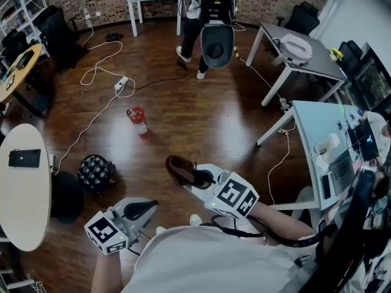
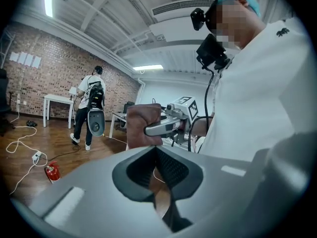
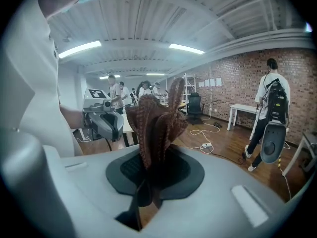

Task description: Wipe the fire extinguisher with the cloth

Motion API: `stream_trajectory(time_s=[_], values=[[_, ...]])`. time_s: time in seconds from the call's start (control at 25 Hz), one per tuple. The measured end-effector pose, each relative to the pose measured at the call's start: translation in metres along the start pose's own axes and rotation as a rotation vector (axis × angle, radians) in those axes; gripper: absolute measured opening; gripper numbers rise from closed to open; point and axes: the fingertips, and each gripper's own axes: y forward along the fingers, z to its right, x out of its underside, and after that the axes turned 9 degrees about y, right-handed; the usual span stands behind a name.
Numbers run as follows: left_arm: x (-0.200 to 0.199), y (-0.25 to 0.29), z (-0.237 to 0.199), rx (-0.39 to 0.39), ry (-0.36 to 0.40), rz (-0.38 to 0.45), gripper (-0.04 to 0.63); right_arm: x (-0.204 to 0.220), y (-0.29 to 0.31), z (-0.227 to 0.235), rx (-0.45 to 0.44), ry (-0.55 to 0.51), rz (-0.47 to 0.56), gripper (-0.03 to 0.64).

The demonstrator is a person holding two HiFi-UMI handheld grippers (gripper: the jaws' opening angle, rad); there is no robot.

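A small red fire extinguisher (image 1: 138,120) stands upright on the wooden floor, well ahead of both grippers. It also shows low at the left of the left gripper view, fire extinguisher (image 2: 51,171). My right gripper (image 1: 197,176) is shut on a brown cloth (image 1: 179,168), held in the air near my body. In the right gripper view the cloth (image 3: 156,127) stands bunched up out of the right gripper (image 3: 150,176). My left gripper (image 1: 145,209) is lower and to the left, with its jaws shut on nothing. The left gripper (image 2: 159,170) looks toward the held cloth (image 2: 143,125).
A person with a backpack rig (image 1: 206,18) stands at the far side of the room. White cables and a power strip (image 1: 122,84) lie on the floor left of the extinguisher. A round white table (image 1: 21,191), a black ball-shaped object (image 1: 95,173) and desks (image 1: 317,133) flank me.
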Motion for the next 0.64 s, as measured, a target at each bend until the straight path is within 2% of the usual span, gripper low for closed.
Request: stream_trajectory(time_s=[0.64], values=[[0.010,-0.055,-0.004,-0.021,0.026,0.031,0.000,-0.015,0.024,-0.034,0.041,-0.041,0.012,0.055]])
